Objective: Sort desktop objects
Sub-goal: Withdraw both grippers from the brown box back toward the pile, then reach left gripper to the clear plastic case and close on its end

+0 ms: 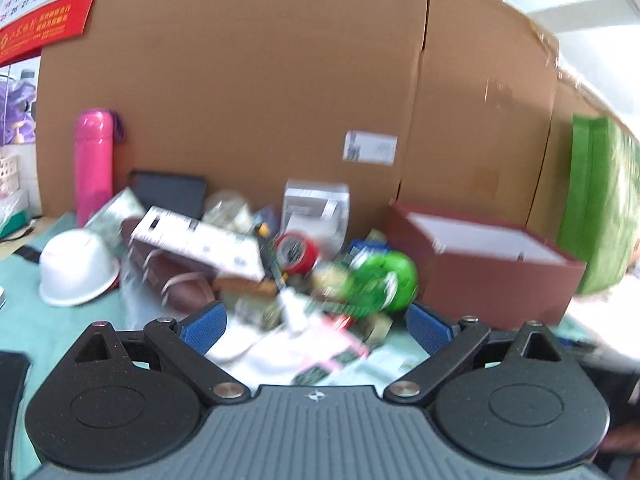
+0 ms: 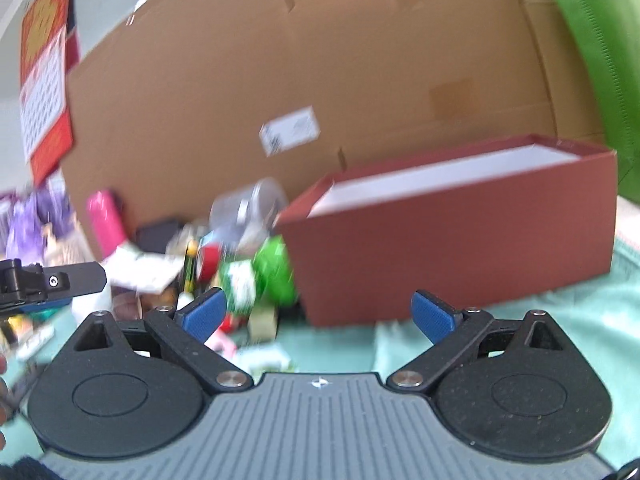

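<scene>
A blurred pile of desktop objects lies on the light green cloth: a white bowl (image 1: pixel 76 272) upside down, a brown football (image 1: pixel 172 280), a white flat box (image 1: pixel 200 242), a red tape roll (image 1: pixel 298 254), a green round object (image 1: pixel 384 280), a clear plastic box (image 1: pixel 316 206). An open dark red box (image 1: pixel 484 268) with white inside stands to the right of the pile; it also shows in the right wrist view (image 2: pixel 452 240). My left gripper (image 1: pixel 316 326) is open and empty, close in front of the pile. My right gripper (image 2: pixel 318 316) is open and empty in front of the red box's left corner.
Large cardboard boxes (image 1: pixel 260 80) wall off the back. A pink bottle (image 1: pixel 94 164) stands at back left beside a dark tablet case (image 1: pixel 168 194). A green bag (image 1: pixel 600 200) stands at right. A red calendar (image 1: pixel 44 0) hangs top left. The left gripper's finger (image 2: pixel 56 280) shows at left of the right view.
</scene>
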`<state>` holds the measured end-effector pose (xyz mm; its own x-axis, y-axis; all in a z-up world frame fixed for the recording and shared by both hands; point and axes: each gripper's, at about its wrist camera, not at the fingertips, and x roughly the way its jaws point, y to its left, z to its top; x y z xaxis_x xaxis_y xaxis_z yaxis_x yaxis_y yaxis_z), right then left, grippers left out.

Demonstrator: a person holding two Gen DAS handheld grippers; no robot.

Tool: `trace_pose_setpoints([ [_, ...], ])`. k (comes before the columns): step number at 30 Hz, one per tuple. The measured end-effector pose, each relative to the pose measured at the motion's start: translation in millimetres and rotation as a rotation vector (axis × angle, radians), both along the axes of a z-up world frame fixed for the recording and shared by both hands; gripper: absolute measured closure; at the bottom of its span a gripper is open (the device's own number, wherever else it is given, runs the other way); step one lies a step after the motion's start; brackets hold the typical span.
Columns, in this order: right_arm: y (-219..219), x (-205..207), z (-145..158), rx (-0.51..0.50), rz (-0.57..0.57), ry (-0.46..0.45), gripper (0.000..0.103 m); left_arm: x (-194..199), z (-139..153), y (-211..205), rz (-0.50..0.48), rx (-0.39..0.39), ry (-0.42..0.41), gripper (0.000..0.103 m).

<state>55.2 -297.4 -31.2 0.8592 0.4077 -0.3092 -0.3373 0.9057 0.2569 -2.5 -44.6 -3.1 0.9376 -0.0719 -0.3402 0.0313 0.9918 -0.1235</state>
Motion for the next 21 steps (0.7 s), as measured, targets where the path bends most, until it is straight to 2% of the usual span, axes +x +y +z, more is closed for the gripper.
trace_pose_setpoints([
  [5, 5, -19, -2, -0.048, 0.033, 0.009, 0.006, -11, -21, 16, -0.032, 0.034, 0.061, 0.003],
  [10, 21, -30, -12, -0.141, 0.095, 0.062, 0.006, -25, -44, 30, -0.112, 0.005, 0.151, 0.005],
  [15, 40, -49, -19, -0.213, 0.148, 0.08, 0.007, -38, -57, 26, -0.155, 0.05, 0.144, 0.006],
  [17, 46, -58, -17, -0.229, 0.18, 0.067, 0.007, -38, -57, 25, -0.189, 0.043, 0.144, 0.006],
  [21, 53, -68, -11, -0.286, 0.193, 0.049, 0.013, -38, -60, 24, -0.242, 0.024, 0.154, 0.012],
])
